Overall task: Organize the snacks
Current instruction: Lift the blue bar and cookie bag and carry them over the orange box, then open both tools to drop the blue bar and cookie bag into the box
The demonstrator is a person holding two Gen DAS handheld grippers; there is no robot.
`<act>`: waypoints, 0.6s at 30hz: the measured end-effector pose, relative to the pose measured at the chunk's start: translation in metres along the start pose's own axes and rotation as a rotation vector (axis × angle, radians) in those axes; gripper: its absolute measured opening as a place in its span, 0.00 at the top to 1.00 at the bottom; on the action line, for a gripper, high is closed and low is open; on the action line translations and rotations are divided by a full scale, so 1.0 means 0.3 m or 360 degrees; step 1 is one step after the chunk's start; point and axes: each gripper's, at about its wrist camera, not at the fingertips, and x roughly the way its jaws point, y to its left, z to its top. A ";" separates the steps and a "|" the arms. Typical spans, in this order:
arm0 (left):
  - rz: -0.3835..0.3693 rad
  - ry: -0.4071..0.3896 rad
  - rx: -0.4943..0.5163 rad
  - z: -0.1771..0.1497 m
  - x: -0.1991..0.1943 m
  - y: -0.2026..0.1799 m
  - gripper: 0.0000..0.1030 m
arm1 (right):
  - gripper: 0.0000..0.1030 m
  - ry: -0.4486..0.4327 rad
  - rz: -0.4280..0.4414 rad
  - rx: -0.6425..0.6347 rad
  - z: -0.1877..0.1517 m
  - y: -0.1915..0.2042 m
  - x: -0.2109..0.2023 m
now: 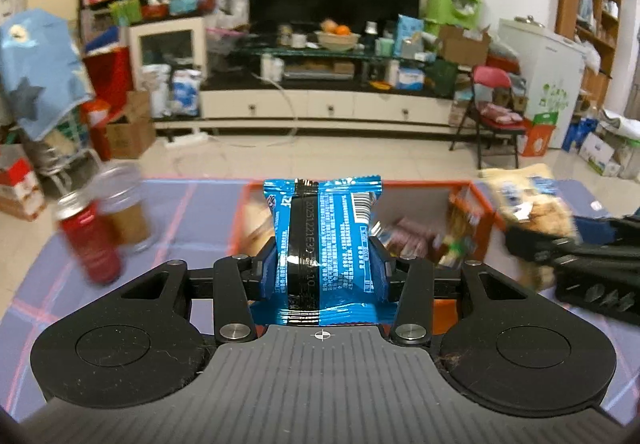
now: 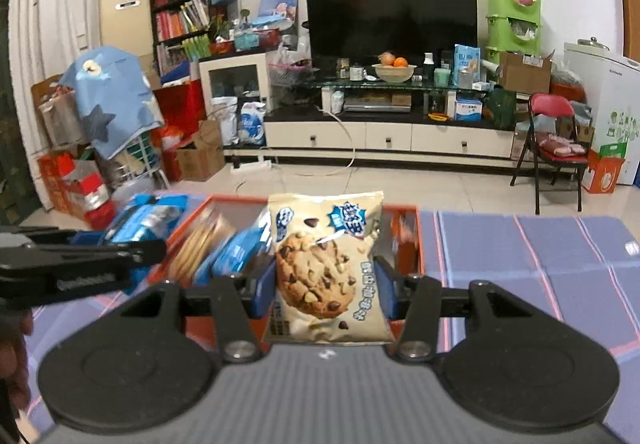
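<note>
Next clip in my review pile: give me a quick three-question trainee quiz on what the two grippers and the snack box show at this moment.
1. True or false: the left gripper is empty.
2. Which packet does the right gripper grip? A) chocolate-chip cookie packet B) red can C) blue packet
3. Fill in: the orange box stands on a ____ cloth.

Key: 1 false, it grips a blue snack packet; 2 A; 3 checked purple cloth.

The right gripper (image 2: 326, 284) grips a cream cookie packet (image 2: 326, 272) upright at lower centre. Behind it, an orange box (image 2: 408, 244) holds snack packs. The left gripper (image 2: 120, 256) enters at mid-left with a blue packet (image 2: 140, 222).
</note>
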 end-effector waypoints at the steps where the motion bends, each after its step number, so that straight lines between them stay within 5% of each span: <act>1: -0.0030 0.0021 -0.0004 0.031 0.051 -0.021 0.94 | 0.51 0.0012 -0.0007 0.0007 0.020 -0.010 0.038; 5: -0.0083 0.0149 0.0006 0.089 0.174 -0.055 0.88 | 0.46 0.0114 -0.0047 0.0044 0.058 -0.061 0.150; 7: -0.0141 0.0057 -0.0012 0.065 0.099 -0.027 0.65 | 0.41 0.0068 -0.0056 0.0061 0.040 -0.088 0.083; 8: -0.0155 -0.0009 -0.0010 0.041 0.048 -0.007 0.38 | 0.36 0.0033 -0.0050 0.0059 0.019 -0.093 0.033; 9: -0.0160 -0.0059 0.0000 0.012 0.007 0.010 0.30 | 0.36 0.0006 -0.0037 0.0048 -0.012 -0.093 -0.015; 13: -0.0118 -0.0054 0.0016 -0.141 -0.115 0.097 0.30 | 0.34 -0.0001 0.0013 0.0053 -0.208 -0.070 -0.122; 18: -0.0032 0.0027 -0.0095 -0.336 -0.179 0.180 0.35 | 0.37 0.0188 0.0028 0.0056 -0.363 0.024 0.001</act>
